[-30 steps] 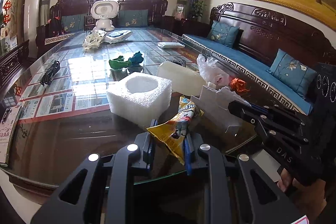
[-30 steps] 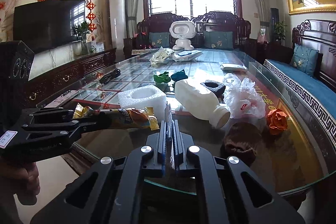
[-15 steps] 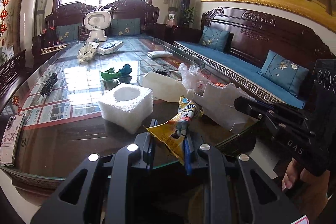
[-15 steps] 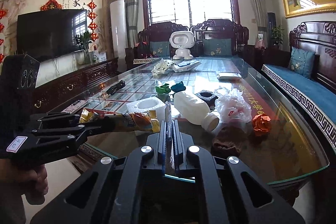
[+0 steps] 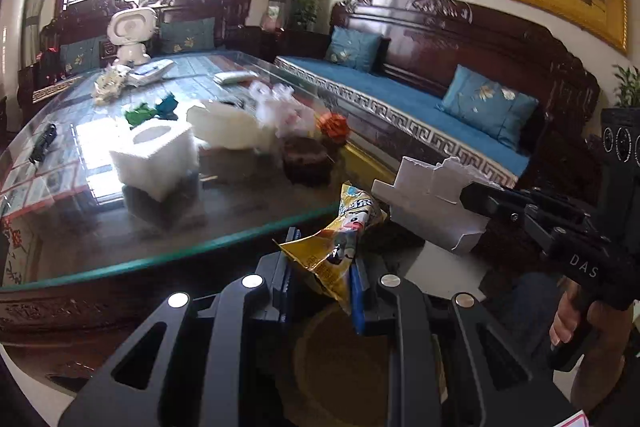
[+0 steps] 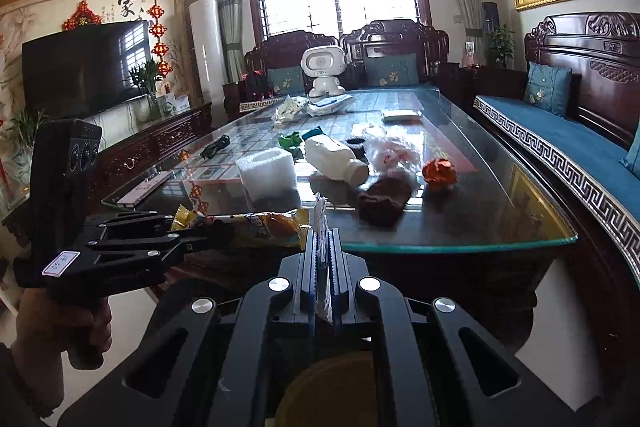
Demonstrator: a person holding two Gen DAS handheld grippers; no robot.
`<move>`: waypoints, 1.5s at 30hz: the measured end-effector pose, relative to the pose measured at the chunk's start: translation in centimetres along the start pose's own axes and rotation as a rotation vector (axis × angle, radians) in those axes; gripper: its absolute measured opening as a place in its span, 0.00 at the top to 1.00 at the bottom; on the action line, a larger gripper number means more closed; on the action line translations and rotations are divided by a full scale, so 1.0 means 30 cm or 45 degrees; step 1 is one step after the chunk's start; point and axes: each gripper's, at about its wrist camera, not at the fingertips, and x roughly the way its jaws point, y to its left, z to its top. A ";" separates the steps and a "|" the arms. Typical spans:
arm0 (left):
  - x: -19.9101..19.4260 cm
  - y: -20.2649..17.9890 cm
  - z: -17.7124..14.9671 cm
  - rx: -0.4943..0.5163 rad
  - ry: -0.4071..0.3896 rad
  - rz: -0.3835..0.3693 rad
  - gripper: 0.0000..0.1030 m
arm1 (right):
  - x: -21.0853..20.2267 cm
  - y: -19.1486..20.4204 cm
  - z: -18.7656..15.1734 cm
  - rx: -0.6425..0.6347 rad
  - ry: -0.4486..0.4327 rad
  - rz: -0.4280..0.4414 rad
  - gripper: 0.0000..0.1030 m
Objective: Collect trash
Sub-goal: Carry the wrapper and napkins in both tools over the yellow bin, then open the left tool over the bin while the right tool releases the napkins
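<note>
Two grippers are working here, each carrying one piece of trash. The left gripper [image 5: 320, 267] is clamping a single yellow snack wrapper [image 5: 336, 251], its crumpled printed foil sticking up and forward between the blue-padded fingers [image 5: 356, 303]. The right gripper [image 6: 322, 267] is pinching one white jagged-edged packaging scrap [image 6: 320, 227], thin and standing upright between jaws that are pressed nearly together. From the left camera that same scrap [image 5: 432, 203] is showing as a flat, stepped white piece just right of the wrapper.

Ahead of both grippers, on the glass table [image 6: 460, 235], I am counting one white foam block [image 6: 266, 169], one white plastic bottle [image 6: 332, 161] lying on its side, one clear plastic bag [image 6: 394, 151], one orange crumpled ball [image 6: 440, 173], one brown lump [image 6: 384, 199] and one black ring-shaped piece [image 6: 354, 143] behind the bottle. Farther off are lying green and teal wads [image 6: 296, 139]; two, I think, though they are blurring together.

Compared with a moment ago, both grippers are pulling back from the table: its green glass edge is now lying ahead of the fingertips rather than under them, and a round yellowish opening [image 6: 332, 391], possibly a bin, is appearing below the right gripper. Both holds are staying unchanged.
</note>
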 end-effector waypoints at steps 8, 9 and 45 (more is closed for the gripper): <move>0.076 -0.112 -0.131 0.046 0.164 -0.095 0.78 | -0.073 -0.038 -0.144 0.051 0.104 -0.095 0.94; 0.080 -0.122 -0.142 0.054 0.177 -0.104 0.78 | -0.074 -0.039 -0.159 0.052 0.116 -0.101 0.94; 0.376 -0.250 -0.363 0.161 0.547 -0.160 0.78 | 0.027 -0.184 -0.390 0.201 0.390 -0.280 0.47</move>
